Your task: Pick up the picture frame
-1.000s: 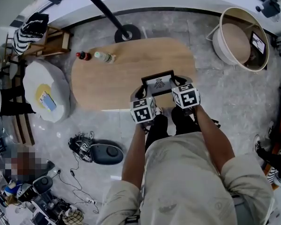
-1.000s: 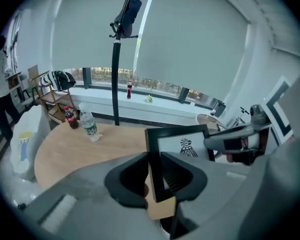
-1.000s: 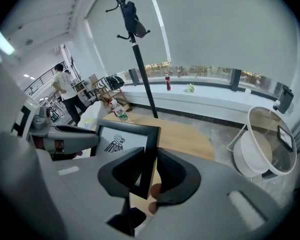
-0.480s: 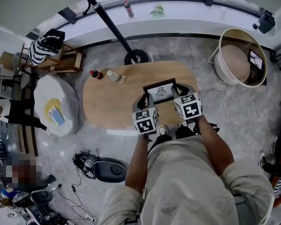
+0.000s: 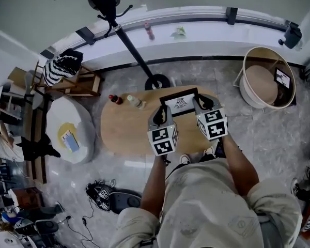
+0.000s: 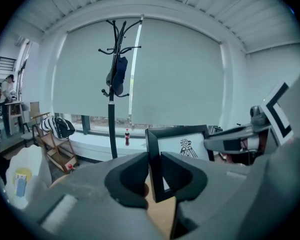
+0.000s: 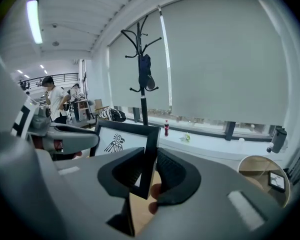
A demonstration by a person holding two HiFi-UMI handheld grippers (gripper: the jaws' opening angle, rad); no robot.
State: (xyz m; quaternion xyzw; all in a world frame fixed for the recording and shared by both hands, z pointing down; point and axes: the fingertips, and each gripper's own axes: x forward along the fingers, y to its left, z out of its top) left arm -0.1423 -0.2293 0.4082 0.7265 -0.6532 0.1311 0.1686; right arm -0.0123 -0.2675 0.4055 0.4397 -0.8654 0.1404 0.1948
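Note:
The picture frame (image 5: pixel 180 102) is black with a white print of a bird figure. It hangs in the air above the oval wooden table (image 5: pixel 126 130), held from both sides. My left gripper (image 5: pixel 159 116) is shut on its left edge, and the left gripper view shows the black bar (image 6: pixel 154 156) pinched between the pads. On the frame's right edge my right gripper (image 5: pixel 203 104) is shut, its pads clamping the bar (image 7: pixel 149 151). Each gripper view shows the other gripper across the frame (image 6: pixel 230 143) (image 7: pixel 70 136).
Two bottles (image 5: pixel 115 99) (image 5: pixel 135 102) lie on the table's far left end. A black coat stand (image 5: pixel 126 35) rises behind it, base (image 5: pixel 157 81) at the table's edge. A round basket (image 5: pixel 268 79) sits right, a white pouf (image 5: pixel 67 130) left, cables and a device (image 5: pixel 109 198) on the floor.
Both grippers have risen together with the frame between them, lifting it off the table. The table and floor now look farther below.

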